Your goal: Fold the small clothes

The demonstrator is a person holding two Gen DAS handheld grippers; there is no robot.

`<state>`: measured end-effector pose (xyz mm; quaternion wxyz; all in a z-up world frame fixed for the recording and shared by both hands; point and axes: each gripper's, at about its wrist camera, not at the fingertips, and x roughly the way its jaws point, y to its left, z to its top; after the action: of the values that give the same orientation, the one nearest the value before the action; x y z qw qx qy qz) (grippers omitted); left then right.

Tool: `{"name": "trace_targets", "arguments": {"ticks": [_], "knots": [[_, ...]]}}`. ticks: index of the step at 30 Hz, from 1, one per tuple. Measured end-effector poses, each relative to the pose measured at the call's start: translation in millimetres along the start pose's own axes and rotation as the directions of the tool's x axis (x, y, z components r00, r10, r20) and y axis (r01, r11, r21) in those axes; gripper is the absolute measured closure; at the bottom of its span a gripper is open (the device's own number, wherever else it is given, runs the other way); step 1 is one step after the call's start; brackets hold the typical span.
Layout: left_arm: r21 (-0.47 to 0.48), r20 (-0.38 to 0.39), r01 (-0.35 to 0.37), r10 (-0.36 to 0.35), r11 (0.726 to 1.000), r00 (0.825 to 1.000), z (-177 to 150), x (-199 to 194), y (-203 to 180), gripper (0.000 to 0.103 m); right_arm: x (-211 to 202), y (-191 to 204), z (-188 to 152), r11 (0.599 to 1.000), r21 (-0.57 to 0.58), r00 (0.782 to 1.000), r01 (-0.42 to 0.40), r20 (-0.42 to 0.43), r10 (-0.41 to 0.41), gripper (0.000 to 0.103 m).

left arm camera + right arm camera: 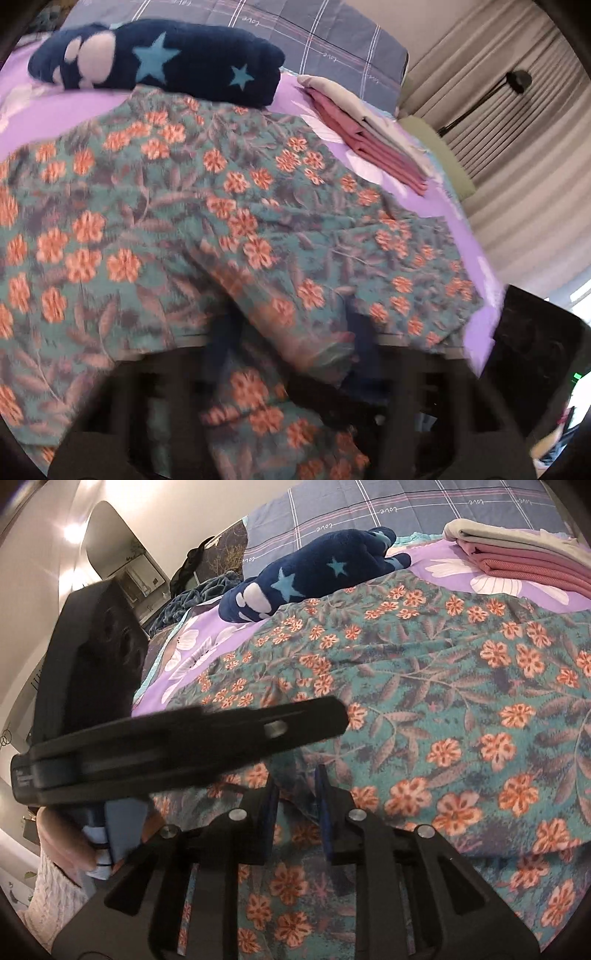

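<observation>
A teal garment with orange flowers (166, 221) (443, 701) lies spread and rumpled on the purple bedsheet (55, 110). In the blurred left wrist view my left gripper (295, 317) sits at its near edge. Its fingers (225, 332) stand apart and a raised fold of the cloth fills the gap; the blur hides whether the pads press it. The right wrist view shows the left gripper (338, 718) from the side, low over the garment. My right gripper (296, 775) is open, its blue pads (273, 797) a little apart around a thin ridge of the cloth.
A rolled navy fleece with blue stars (166, 55) (314, 579) lies behind the garment. A stack of folded pink and beige clothes (369, 140) (528, 561) sits at the back right. A grey checked quilt (369, 513) is behind; curtains (517, 110) hang beyond the bed's right edge. A hand (62, 845) holds the left gripper.
</observation>
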<state>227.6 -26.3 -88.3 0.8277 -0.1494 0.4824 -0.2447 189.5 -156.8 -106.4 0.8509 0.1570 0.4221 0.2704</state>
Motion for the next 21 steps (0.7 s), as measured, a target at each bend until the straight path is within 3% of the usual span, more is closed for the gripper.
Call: {"name": "trace_targets", "arguments": {"ticks": [1,7,11,12,15,19,21], "knots": [[-0.011,-0.014,-0.004,0.004,1.0,1.0,3,2,0,0.095,-4,1,0,1.0,-0.006,1.0,0.004,0.001,-0.004,0.082],[0.097,0.142,-0.005,-0.009,0.995,0.99,31,-50,-31,0.096,-58,-17,-4,0.999,-0.02,0.997,0.045,0.071,-0.043,0.081],[0.159,0.273,-0.039,-0.006,0.986,0.962,46,-100,-50,0.096,-76,-56,-13,0.974,0.081,0.971,0.211,0.099,-0.218,0.077],[0.169,0.295,-0.049,-0.003,0.984,0.956,48,-111,-52,0.096,-77,-68,-17,0.966,0.12,0.966,0.229,0.096,-0.241,0.084],[0.19,0.356,-0.131,0.056,0.973,0.933,47,-141,-48,0.096,-80,-89,-21,0.965,0.217,0.98,0.149,0.1,-0.174,0.088],[0.145,0.391,-0.23,0.157,0.962,0.907,38,-167,-17,0.096,-78,-85,-22,0.966,0.189,0.975,0.178,0.099,-0.199,0.086],[0.111,0.389,-0.262,0.201,0.959,0.899,34,-172,1,0.096,-78,-82,-22,0.969,0.171,0.975,0.179,0.1,-0.197,0.079]]}}
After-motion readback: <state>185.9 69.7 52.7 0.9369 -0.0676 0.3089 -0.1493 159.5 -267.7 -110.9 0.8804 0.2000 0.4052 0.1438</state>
